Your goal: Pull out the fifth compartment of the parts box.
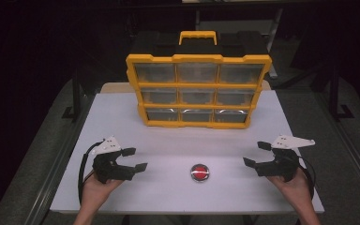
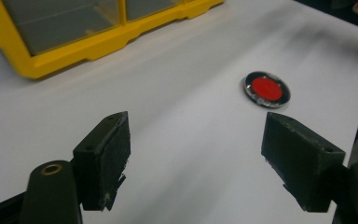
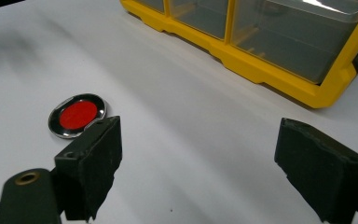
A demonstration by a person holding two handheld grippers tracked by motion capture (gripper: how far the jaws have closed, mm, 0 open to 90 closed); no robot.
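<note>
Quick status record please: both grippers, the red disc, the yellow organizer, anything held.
left gripper: open, nothing between jaws, above the table
right gripper: open, nothing between jaws
red disc: flat on white table, between the grippers, untouched
yellow organizer: upright at table's far side, clear drawers shut
held: nothing

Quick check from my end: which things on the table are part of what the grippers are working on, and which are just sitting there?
In play:
- red disc, flat on the table between both grippers
- left gripper, open
- right gripper, open

Just there, as far as I can tell:
- yellow drawer organizer, at the back
- white table
</note>
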